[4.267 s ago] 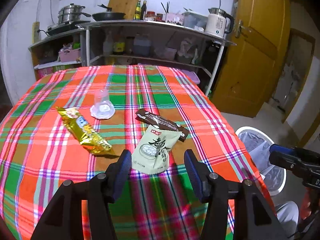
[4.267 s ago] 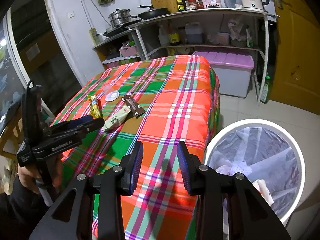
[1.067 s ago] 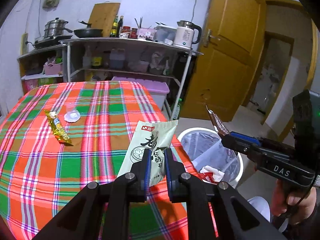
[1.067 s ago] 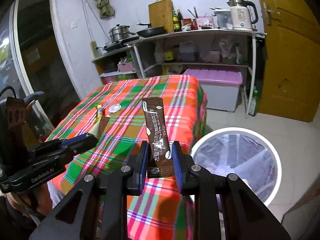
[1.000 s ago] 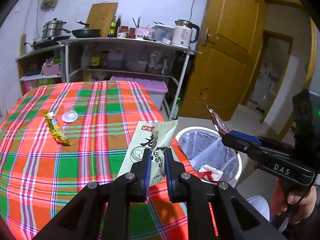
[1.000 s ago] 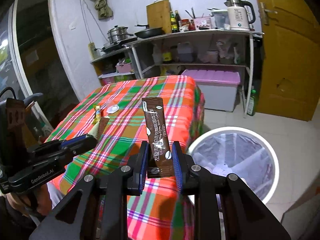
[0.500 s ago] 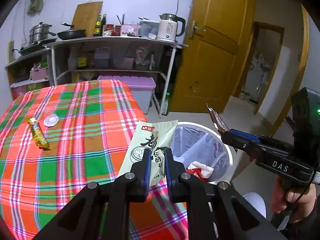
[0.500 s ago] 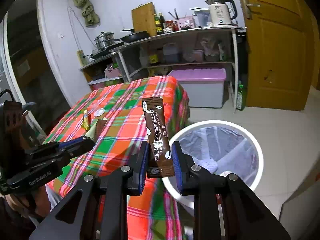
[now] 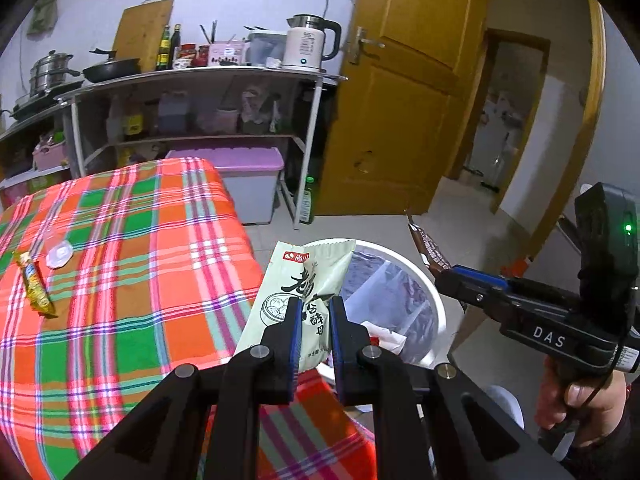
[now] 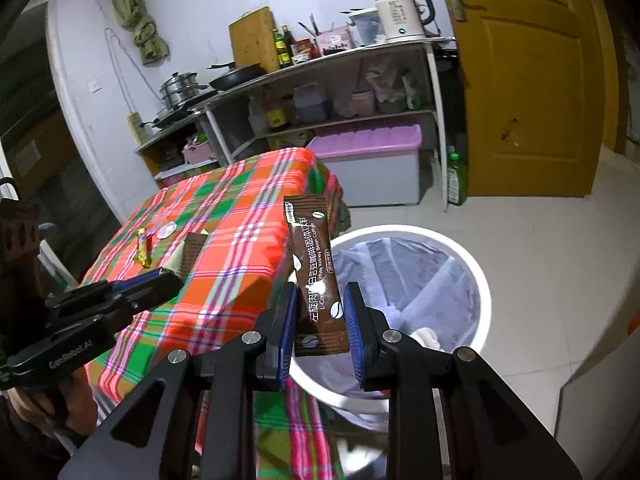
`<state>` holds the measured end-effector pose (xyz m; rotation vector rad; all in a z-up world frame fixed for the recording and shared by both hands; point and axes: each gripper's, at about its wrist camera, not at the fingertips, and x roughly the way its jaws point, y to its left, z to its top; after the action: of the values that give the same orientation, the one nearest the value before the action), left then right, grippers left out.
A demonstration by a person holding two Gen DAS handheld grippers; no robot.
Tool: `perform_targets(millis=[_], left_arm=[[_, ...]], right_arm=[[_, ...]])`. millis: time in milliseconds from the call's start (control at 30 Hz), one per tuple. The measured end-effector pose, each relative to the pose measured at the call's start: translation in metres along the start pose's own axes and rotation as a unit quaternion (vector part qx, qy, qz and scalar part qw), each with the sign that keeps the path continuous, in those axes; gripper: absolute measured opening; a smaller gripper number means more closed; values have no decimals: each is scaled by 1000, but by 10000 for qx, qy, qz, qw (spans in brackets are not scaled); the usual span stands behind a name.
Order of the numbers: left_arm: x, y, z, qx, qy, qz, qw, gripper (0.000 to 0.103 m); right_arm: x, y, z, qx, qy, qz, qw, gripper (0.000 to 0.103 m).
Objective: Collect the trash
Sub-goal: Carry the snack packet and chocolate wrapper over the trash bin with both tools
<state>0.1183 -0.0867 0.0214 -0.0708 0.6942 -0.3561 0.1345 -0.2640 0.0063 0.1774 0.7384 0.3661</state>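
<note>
The white trash bin (image 10: pixel 478 280) lies just ahead of and below both sets of jaws, its lined mouth open upward. The right gripper (image 10: pixel 320 312) seems nearer it, jaws clamped on the lower end of a brown coffee sachet (image 10: pixel 314 264) whose long axis stands upright over the rim. The left gripper (image 9: pixel 313 320) grips a pale green snack wrapper (image 9: pixel 304 292), also upright, at the table (image 9: pixel 120 280) edge beside the bin (image 9: pixel 434 304). A yellow wrapper (image 9: pixel 34 284) remains far left of the left jaws on the table.

Looked like a lived-in home kitchen. Had shelves (image 9: pixel 192 80) stacked with pots (image 9: pixel 50 72), a kettle (image 9: pixel 308 46), sauce bottles (image 10: pixel 282 50). Plaid-covered table (image 9: pixel 120 280) too.
</note>
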Motion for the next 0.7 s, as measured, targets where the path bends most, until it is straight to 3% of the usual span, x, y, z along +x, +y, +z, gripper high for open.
perform_targets(millis=[700], left_arm=[[61, -20, -2, 116, 487, -257, 9984, 13]], right_arm=[[28, -41, -10, 396, 386, -209, 9982, 25]])
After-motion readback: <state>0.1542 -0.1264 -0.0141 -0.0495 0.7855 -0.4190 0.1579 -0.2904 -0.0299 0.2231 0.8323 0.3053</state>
